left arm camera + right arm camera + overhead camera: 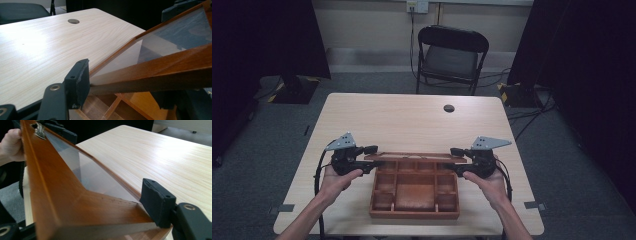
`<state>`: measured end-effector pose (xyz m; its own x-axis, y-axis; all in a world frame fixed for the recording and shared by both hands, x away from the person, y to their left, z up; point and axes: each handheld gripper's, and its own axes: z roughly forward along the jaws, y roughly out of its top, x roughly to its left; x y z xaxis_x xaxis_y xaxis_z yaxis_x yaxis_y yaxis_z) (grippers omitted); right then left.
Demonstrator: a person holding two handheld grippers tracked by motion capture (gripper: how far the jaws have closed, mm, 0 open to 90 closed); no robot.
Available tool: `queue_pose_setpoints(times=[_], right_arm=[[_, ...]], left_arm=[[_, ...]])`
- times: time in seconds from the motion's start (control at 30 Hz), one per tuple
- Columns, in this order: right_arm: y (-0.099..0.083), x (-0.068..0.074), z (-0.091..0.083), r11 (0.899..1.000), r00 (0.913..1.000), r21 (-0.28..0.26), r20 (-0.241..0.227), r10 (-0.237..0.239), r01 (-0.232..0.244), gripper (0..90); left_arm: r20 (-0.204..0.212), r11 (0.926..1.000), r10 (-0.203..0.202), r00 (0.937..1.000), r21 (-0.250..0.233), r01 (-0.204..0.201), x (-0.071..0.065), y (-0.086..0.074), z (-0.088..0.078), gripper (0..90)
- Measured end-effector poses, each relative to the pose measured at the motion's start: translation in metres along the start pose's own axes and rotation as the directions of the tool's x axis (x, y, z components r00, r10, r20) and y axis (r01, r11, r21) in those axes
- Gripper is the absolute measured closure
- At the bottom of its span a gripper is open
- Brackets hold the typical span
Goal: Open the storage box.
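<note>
A brown wooden box (414,200) with several compartments sits at the table's near edge. Its glass-paned lid (414,156) stands raised at the far side, tilted over the box. My left gripper (373,161) is shut on the lid's left end. In the left gripper view the lid frame (162,67) and glass pane (160,42) run off to the right, with one pad (78,81) pressed against the wood. My right gripper (456,161) is shut on the lid's right end. There the frame (75,202) is clamped by a pad (156,201).
The light wooden table (412,117) has a round cable hole (449,108) near its far edge. A black folding chair (451,57) stands behind the table. A metal latch (40,130) sits on the lid's far end, near a hand (11,145).
</note>
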<state>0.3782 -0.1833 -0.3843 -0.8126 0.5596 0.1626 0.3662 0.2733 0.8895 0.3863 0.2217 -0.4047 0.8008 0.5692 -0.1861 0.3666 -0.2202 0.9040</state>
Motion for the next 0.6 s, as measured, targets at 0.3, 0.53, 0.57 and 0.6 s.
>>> queue_pose_setpoints(times=[0.3,0.53,0.57,0.6], right_arm=[[0.008,-0.01,0.004,0.999,0.9996,-0.019,0.016,0.025,-0.025,39.9],[0.01,-0.014,0.008,0.999,0.999,-0.028,0.022,0.038,-0.038,39.7],[0.01,-0.015,0.009,0.999,0.9989,-0.025,0.024,0.04,-0.04,39.7],[0.009,-0.015,0.01,0.999,0.9987,-0.025,0.025,0.043,-0.043,39.7]], left_arm=[[-0.022,0.9999,-0.004,0.9997,-0.014,0.003,0.003,0.005,0.01,39.1],[-0.024,0.9998,-0.021,0.9995,-0.003,0.021,0.01,0.004,0.016,39.7],[-0.03,0.9999,-0.016,0.9994,0.001,0.016,0.01,0.004,0.017,40.2],[-0.034,0.9999,-0.012,0.9993,0.011,0.012,0.01,0.004,0.018,40.7]])
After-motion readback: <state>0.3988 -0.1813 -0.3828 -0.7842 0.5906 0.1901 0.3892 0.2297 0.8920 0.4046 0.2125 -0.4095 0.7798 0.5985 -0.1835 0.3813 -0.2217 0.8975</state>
